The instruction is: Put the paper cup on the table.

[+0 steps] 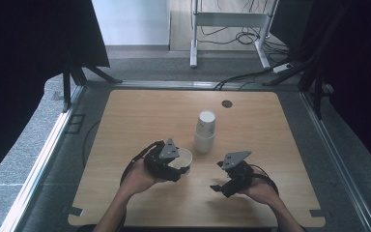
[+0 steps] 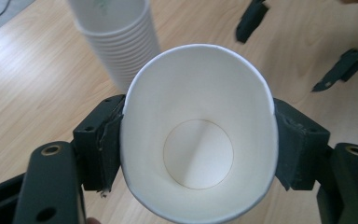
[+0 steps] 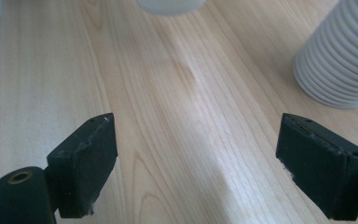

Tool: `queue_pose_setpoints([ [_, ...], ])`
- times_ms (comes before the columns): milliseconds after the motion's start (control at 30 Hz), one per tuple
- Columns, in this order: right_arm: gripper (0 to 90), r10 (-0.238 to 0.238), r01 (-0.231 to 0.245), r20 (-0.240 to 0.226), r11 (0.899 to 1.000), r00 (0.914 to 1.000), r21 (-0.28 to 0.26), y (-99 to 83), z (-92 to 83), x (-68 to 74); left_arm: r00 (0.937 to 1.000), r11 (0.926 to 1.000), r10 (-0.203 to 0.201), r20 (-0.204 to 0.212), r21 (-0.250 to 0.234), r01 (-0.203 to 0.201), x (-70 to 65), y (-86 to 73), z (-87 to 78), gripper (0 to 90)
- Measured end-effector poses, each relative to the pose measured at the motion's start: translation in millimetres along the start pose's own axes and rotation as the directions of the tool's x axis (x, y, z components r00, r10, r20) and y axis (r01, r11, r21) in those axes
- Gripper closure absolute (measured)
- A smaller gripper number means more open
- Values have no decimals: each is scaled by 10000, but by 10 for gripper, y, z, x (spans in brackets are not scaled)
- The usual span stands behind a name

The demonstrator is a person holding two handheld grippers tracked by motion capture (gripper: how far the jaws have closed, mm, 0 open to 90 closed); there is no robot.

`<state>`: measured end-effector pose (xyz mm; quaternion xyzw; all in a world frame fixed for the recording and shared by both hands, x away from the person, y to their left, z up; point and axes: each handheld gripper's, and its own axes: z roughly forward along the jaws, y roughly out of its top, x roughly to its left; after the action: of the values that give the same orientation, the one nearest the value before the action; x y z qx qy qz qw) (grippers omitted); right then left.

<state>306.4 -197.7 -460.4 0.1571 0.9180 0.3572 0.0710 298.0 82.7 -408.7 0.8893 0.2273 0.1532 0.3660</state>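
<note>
A single white paper cup is squeezed oval between the pads of my left gripper, its mouth facing the camera. In the high view that cup sits at the left gripper, just left of a tall stack of white paper cups standing mouth-down at the table's middle. The stack's ribbed rims rise behind the held cup. My right gripper hovers low over bare wood to the right, open, nothing between its fingers. The stack stands off its right jaw.
The wooden table has a small round cable grommet near its far edge. A metal rail frames the table, with dark curtains on both sides and a desk frame and cables on the floor beyond.
</note>
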Motion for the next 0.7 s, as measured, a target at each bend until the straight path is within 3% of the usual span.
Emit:
queue_pose_setpoints([
  [400, 109, 538, -529, 682, 9985, 9962, -153, -110, -97, -85, 9942, 9974, -639, -868, 277, 665, 204, -113, -9, 275],
  [700, 68, 692, -689, 1159, 9976, 9908, -62, -198, -119, -141, 9824, 9918, -1128, -1487, 431, 1204, 354, -194, 14, 275],
])
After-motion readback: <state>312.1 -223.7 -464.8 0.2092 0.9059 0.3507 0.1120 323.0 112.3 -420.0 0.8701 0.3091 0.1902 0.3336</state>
